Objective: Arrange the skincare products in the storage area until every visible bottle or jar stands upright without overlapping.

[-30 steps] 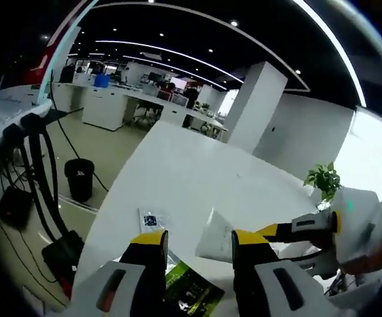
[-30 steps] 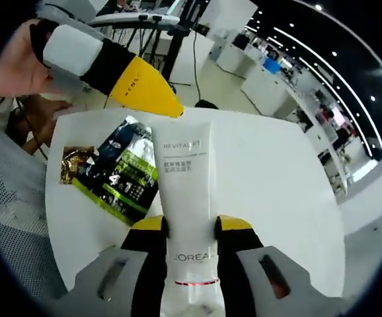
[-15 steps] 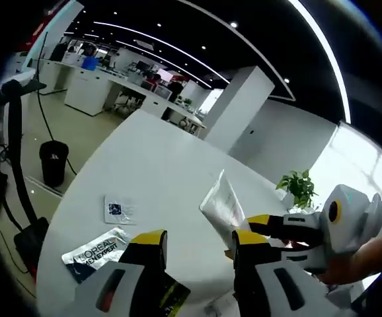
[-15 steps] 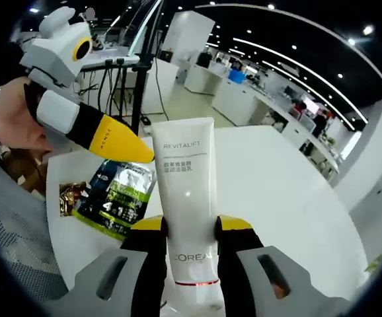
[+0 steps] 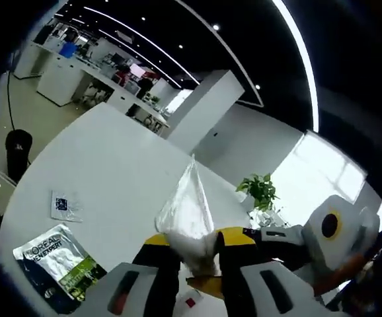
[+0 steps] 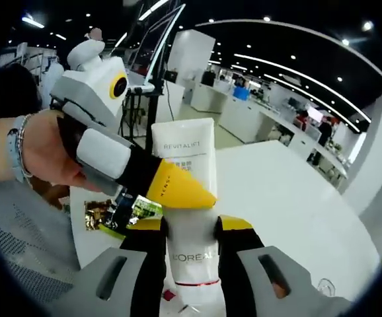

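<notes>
Right tool (image 6: 190, 228) — raised above the counter (image 6: 290, 191), its yellow-tipped jaws pinching the lower body of a white tube (image 6: 186, 191), just above the "L'OREAL" lettering. The tube stands lengthwise between the jaws, its flat crimped end pointing away from the camera.

Left tool (image 5: 192, 246) — held by a hand (image 6: 42, 148) with a beaded bracelet at the wrist; it enters the right gripper view from the left, angled down toward the tube. Its yellow tip lies across the front of the tube, just above the right tool's jaws. In the left gripper view its own jaws are pressed on the tube (image 5: 186, 218), whose crimped end fans out upward beyond them. The right tool (image 5: 270, 236) shows there from the right, meeting the tube at the same spot.

Surroundings on the white counter (image 5: 112, 165):
- a dark green and silver sachet (image 5: 55, 261) lying flat near the left edge, well apart from the tube; in the right gripper view a part of it (image 6: 121, 212) shows under the left tool.
- a small white packet (image 5: 65, 206) flat, just beyond the sachet.
- a potted plant (image 5: 260, 191) past the counter's far edge.

Tube position — off the counter, held in the air between both tools.
</notes>
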